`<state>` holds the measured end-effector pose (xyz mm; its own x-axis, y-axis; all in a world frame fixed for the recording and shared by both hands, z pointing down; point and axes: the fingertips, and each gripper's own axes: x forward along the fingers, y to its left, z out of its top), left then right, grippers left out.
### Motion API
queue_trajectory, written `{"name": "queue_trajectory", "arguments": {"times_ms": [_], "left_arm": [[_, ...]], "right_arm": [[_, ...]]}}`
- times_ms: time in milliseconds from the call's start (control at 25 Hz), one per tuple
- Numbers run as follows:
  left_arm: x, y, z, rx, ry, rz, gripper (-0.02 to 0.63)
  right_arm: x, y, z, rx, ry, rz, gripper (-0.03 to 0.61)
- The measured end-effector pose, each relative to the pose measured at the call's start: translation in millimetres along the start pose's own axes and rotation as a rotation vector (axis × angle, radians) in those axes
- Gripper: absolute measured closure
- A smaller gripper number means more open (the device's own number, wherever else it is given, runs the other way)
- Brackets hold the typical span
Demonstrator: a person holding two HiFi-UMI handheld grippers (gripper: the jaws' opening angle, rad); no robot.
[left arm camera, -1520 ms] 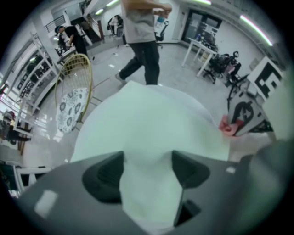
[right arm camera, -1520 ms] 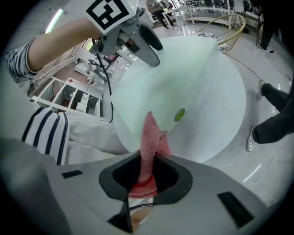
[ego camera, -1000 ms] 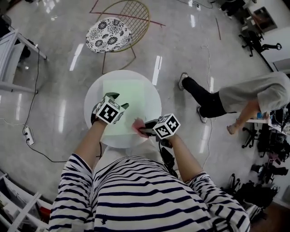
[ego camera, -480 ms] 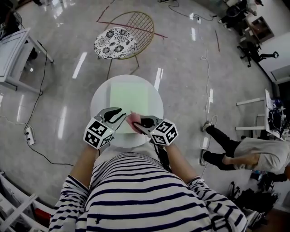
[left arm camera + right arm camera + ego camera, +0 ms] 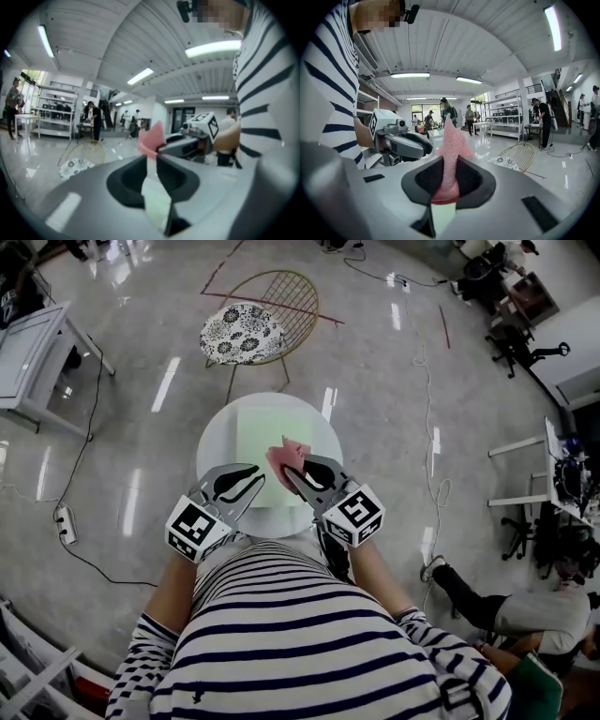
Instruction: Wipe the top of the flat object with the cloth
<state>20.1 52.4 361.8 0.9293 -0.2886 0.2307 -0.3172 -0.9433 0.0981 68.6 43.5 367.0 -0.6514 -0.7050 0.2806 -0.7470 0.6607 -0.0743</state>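
A pale green flat board (image 5: 267, 432) lies on the round white table (image 5: 211, 451). My right gripper (image 5: 290, 472) is shut on a pink mesh cloth (image 5: 284, 456), which hangs over the board's near edge. In the right gripper view the cloth (image 5: 451, 138) stands up out of that gripper (image 5: 449, 161). My left gripper (image 5: 255, 476) hovers at the table's near left. Its jaws are closing, a narrow slit is left, and nothing is between them (image 5: 151, 159). Past them I see the cloth (image 5: 152, 139) and the right gripper (image 5: 185, 143).
A gold wire chair with a patterned cushion (image 5: 246, 332) stands beyond the table. A grey desk (image 5: 28, 343) is at far left, with a power strip and cable (image 5: 64, 523) on the floor. A person (image 5: 506, 610) crouches at lower right near office chairs.
Both grippers drew back toward my body, off the board's middle. The left jaws narrowed. The cloth came up and inward with the right gripper. The passer-by moved to the lower right.
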Motion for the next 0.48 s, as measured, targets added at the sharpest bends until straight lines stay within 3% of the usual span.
{"name": "queue_trajectory", "arguments": {"times_ms": [480], "left_arm": [[-31, -13, 18, 0.035, -0.074, 0.023, 0.546]], "right_arm": [[-7, 37, 28, -0.085, -0.078, -0.011, 0.517]]}}
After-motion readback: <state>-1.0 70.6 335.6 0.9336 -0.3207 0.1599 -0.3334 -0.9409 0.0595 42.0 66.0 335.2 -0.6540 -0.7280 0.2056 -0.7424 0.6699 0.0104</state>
